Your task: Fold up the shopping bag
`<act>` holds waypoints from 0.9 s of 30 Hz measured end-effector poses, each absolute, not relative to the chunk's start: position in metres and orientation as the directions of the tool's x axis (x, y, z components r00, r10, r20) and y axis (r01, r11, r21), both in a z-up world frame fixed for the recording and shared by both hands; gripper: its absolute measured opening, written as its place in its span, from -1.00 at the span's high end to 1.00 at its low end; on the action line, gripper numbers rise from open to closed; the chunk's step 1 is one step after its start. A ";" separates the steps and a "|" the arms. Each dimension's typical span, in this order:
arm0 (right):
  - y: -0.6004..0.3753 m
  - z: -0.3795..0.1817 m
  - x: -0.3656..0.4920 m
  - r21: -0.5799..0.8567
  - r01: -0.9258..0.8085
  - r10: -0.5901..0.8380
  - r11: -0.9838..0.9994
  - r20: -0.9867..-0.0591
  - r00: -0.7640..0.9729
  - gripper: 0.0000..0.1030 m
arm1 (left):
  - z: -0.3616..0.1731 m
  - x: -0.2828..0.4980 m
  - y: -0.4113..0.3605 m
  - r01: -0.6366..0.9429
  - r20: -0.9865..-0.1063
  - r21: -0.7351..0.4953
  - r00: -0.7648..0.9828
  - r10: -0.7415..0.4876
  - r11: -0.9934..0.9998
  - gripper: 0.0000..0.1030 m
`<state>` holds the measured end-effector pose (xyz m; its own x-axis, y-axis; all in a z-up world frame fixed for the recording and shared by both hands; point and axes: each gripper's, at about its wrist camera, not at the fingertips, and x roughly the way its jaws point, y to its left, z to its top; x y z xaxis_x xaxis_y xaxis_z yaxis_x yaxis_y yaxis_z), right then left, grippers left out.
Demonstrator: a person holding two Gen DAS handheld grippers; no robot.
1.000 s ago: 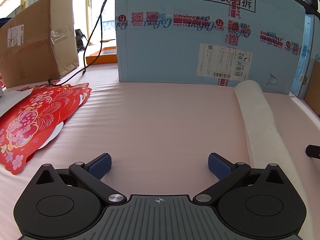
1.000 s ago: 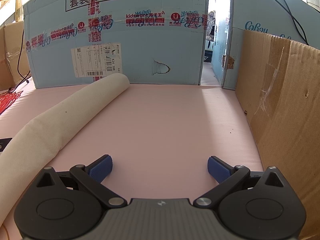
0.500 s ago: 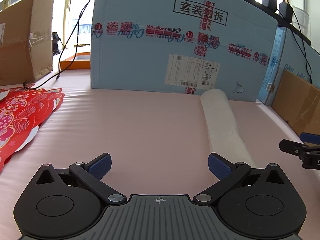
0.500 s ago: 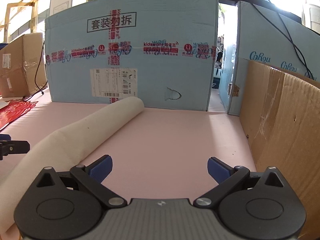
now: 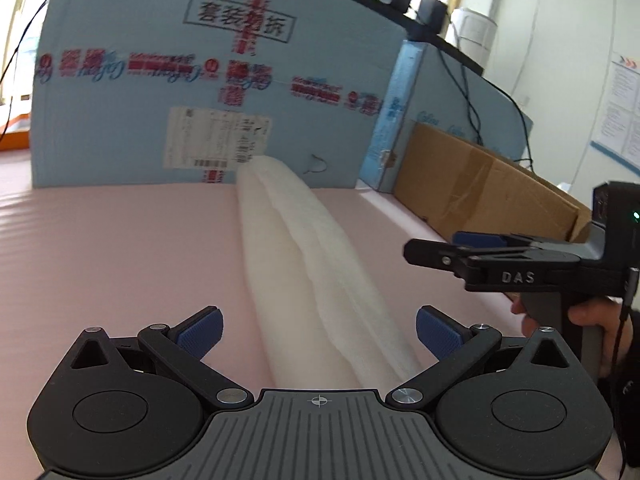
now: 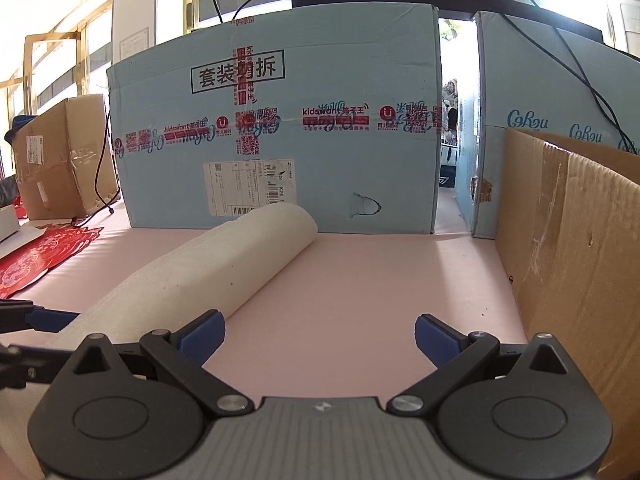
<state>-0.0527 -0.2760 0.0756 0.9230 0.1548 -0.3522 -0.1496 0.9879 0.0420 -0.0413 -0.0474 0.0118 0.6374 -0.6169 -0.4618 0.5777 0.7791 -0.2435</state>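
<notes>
Rolled white bag [image 5: 312, 272] lies along the pink surface [image 5: 120, 256] between left gripper [image 5: 318, 330] and right gripper [image 6: 318, 334], both spread wide, holding nothing.

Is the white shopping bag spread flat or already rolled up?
Rolled up: the shopping bag lies as a long tube on the pink surface, its curled end by the blue box.

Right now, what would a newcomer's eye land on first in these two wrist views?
First, the long cream rolled bag lying lengthwise down the pink table, running from the open left claw back to the big light-blue carton with red tape and a shipping label. Next, the right claw, also open and empty, beside the roll, with a brown cardboard wall on its right. At far left lies a red patterned bag.
</notes>
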 end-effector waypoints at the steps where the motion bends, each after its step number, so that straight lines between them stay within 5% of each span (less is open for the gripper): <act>1: -0.278 0.077 -0.054 0.054 -0.150 0.159 0.987 -0.346 0.925 -1.00 | 0.013 -0.045 -0.053 0.604 -0.456 -0.239 0.622 -0.637 0.760 -1.00; 9: -0.301 0.085 -0.064 0.119 -0.136 0.167 0.984 -0.305 0.938 -1.00 | 0.021 -0.073 -0.093 0.774 -0.448 -0.220 0.460 -0.767 0.593 -1.00; 13: -0.311 0.086 -0.065 0.161 -0.136 0.181 0.978 -0.312 0.933 -1.00 | 0.025 -0.086 -0.100 0.765 -0.490 -0.147 0.494 -0.718 0.627 -1.00; 16: -0.314 0.083 -0.063 0.180 -0.142 0.197 0.973 -0.338 0.920 -1.00 | 0.025 -0.087 -0.100 0.674 -0.550 -0.017 0.610 -0.570 0.739 -1.00; 20: -0.315 0.080 -0.059 0.204 -0.162 0.230 0.965 -0.371 0.900 -1.00 | 0.018 -0.081 -0.099 0.454 -0.585 0.293 0.781 -0.218 0.841 -1.00; 27: -0.312 0.077 -0.059 0.200 -0.176 0.242 0.964 -0.384 0.891 -1.00 | 0.022 -0.064 -0.054 0.176 -0.519 0.429 0.851 0.083 0.886 -1.00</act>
<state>-0.0591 -0.3118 0.0774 0.8910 0.2419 -0.3843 -0.1756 0.9640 0.1997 -0.0643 -0.0544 0.0223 0.8507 0.0827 -0.5192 0.1757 0.8860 0.4290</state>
